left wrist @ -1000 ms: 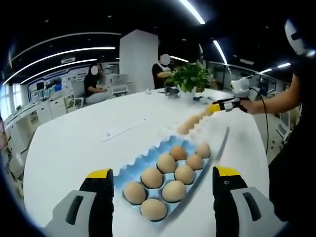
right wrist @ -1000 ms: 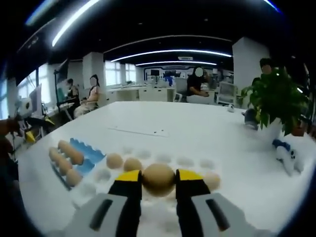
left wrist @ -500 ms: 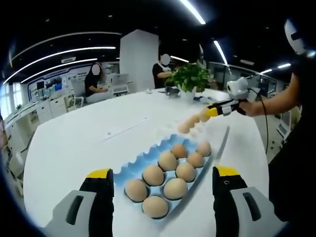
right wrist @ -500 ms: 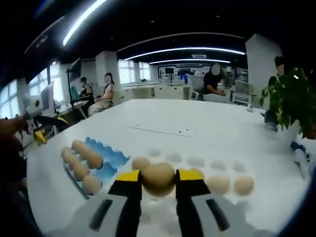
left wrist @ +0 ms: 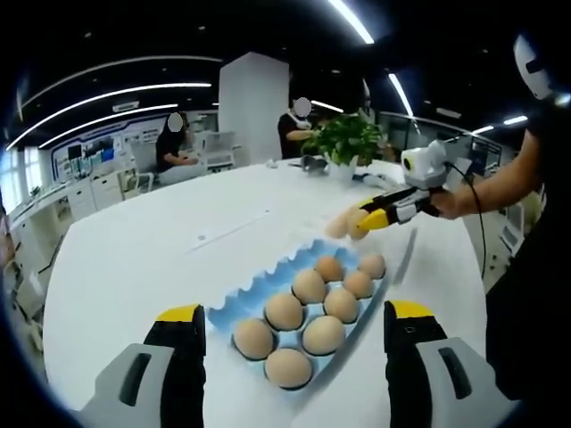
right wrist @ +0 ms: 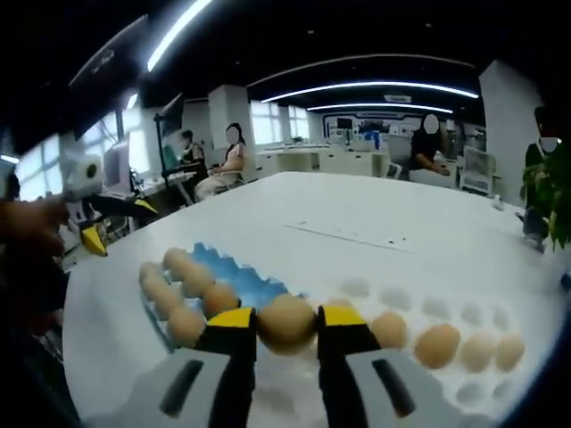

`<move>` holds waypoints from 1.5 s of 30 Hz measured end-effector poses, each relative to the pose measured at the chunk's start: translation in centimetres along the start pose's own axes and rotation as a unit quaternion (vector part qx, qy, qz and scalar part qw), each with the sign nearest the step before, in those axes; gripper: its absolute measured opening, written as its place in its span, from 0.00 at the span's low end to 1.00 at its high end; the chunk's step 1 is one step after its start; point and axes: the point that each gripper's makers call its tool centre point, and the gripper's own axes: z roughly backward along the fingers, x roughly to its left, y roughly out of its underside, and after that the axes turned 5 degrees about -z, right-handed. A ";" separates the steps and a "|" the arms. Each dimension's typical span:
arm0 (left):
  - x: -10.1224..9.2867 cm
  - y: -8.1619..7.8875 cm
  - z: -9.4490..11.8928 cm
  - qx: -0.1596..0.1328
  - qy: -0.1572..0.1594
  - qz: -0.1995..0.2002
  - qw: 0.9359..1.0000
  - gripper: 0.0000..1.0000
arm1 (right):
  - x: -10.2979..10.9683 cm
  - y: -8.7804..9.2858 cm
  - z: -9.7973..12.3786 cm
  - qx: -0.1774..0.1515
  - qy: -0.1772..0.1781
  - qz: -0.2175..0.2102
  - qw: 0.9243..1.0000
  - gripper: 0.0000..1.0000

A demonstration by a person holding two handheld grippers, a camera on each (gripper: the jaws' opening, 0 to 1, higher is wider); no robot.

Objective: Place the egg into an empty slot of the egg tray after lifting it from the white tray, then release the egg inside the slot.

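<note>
**Egg in transit, carry to blue tray**

Your right tool (right wrist: 286,323) is clamped on the egg (right wrist: 286,322), held between the yellow tips, lifted above the white tray (right wrist: 464,392). That tray lies just under and to the right of the tool, with several eggs in its dimples. The blue egg tray (right wrist: 239,278) sits ahead-left of the tool, a row of eggs along its near side, bare blue slots behind them. In the left gripper view the right tool (left wrist: 373,217) shows up beyond the far end of the egg tray (left wrist: 268,283), carrying the egg.

Your left tool (left wrist: 290,323) hangs idle, jaws wide apart, nothing between them, egg tray straight ahead of it.

Looks like the carry step. Keep the squeeze light and steady, level the tool, move over a bare blue slot, lower until the egg seats, then part the jaws slowly. Avoid bumping neighbouring eggs.
</note>
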 end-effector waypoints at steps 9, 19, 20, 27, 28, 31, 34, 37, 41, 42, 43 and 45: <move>0.4 0.2 0.3 0.000 -0.001 0.003 1.000 0.81 | 1.8 0.5 -1.8 0.014 -0.026 0.002 1.000 0.25; 0.7 0.4 0.8 0.000 -0.004 0.005 1.000 0.82 | 2.6 1.5 -3.3 0.031 -0.042 -0.001 0.999 0.26; 0.8 0.3 0.9 -0.001 -0.003 0.006 1.000 0.81 | 2.7 1.7 -3.3 0.034 -0.043 0.001 0.999 0.26; 0.9 0.5 1.0 0.000 -0.003 0.006 1.000 0.81 | 2.9 2.6 -3.4 0.054 -0.054 -0.003 0.997 0.26; 0.9 0.5 1.0 -0.001 -0.003 0.006 1.000 0.81 | 2.9 2.9 -3.5 0.059 -0.055 -0.004 0.997 0.26; 1.0 0.4 0.9 -0.002 -0.003 0.005 1.000 0.81 | 3.1 3.2 -3.7 0.063 -0.063 -0.012 0.996 0.26; 1.0 0.4 0.9 -0.003 -0.003 0.006 1.000 0.80 | 3.0 3.1 -3.7 0.064 -0.067 -0.013 0.996 0.26; 1.0 0.4 0.8 -0.003 -0.004 0.006 1.000 0.80 | 2.9 3.1 -3.7 0.067 -0.070 -0.014 0.995 0.27; 0.9 0.3 0.7 -0.002 -0.003 0.007 1.000 0.80 | 3.0 3.2 -3.7 0.071 -0.076 -0.004 0.995 0.27; 0.9 0.3 0.7 -0.003 -0.002 0.006 1.000 0.80 | 3.0 3.2 -3.7 0.072 -0.077 -0.003 0.994 0.27; 0.9 0.3 0.7 -0.003 -0.003 0.006 1.000 0.80 | 2.9 3.2 -3.7 0.073 -0.078 -0.002 0.994 0.27; 1.0 0.3 0.7 -0.003 -0.004 0.007 1.000 0.80 | 3.0 3.1 -3.8 0.075 -0.081 0.001 0.994 0.27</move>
